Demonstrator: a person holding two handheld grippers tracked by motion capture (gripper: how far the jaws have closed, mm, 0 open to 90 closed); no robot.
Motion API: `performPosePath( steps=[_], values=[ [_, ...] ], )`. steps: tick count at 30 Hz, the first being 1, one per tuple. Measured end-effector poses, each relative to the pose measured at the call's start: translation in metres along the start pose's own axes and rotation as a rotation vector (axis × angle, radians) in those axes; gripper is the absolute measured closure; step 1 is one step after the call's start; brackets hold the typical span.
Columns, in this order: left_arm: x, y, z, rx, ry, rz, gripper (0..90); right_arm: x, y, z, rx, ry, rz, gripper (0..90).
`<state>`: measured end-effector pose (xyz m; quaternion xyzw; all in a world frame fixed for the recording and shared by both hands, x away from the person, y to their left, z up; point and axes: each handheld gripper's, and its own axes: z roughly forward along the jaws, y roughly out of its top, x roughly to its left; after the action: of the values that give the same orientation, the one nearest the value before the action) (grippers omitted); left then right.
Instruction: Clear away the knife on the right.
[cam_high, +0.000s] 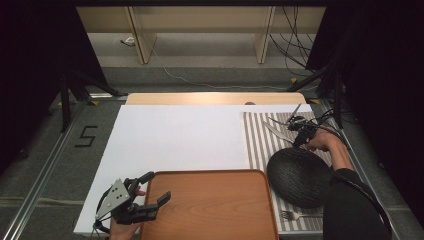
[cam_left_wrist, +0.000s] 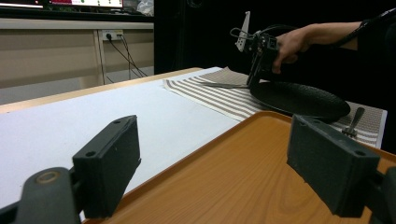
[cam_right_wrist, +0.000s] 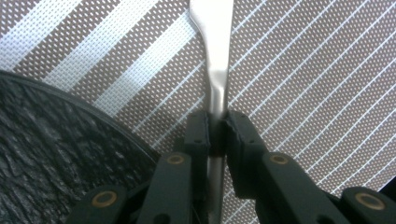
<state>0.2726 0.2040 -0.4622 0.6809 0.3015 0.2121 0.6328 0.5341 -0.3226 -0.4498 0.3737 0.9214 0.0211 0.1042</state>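
A silver knife (cam_high: 276, 132) lies on the striped placemat (cam_high: 257, 142) at the right, just beyond a black textured plate (cam_high: 299, 177). My right gripper (cam_high: 296, 143) points down at it, and in the right gripper view its jaws are shut (cam_right_wrist: 217, 123) on the knife's (cam_right_wrist: 217, 56) thin metal shaft, beside the plate's rim (cam_right_wrist: 56, 154). My left gripper (cam_high: 156, 189) hovers at the left rim of the wooden tray (cam_high: 210, 205). It stands wide open (cam_left_wrist: 219, 158) with one jaw over the white sheet, the other over the tray (cam_left_wrist: 233, 182), and nothing gripped.
A fork (cam_high: 295, 215) lies on the placemat at the near side of the plate. A white sheet (cam_high: 175, 135) covers the table's middle and left. Black stand legs (cam_high: 65, 100) rise beside the table's far corners.
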Motion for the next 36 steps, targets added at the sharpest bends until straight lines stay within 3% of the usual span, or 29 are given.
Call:
performPosePath(
  steps=[20,29,36],
  values=[
    [0.001,0.0,-0.001,-0.001,0.01,0.002,17.2,-0.002,0.003,-0.009,-0.04,-0.116,-0.067,80.7],
    [0.001,0.0,-0.001,-0.004,0.012,0.001,17.3,-0.006,0.007,-0.022,-0.085,-0.156,-0.055,80.7],
    [0.001,0.0,-0.002,-0.003,0.02,0.002,17.3,-0.009,0.007,-0.034,-0.12,-0.153,-0.038,80.7]
  ],
)
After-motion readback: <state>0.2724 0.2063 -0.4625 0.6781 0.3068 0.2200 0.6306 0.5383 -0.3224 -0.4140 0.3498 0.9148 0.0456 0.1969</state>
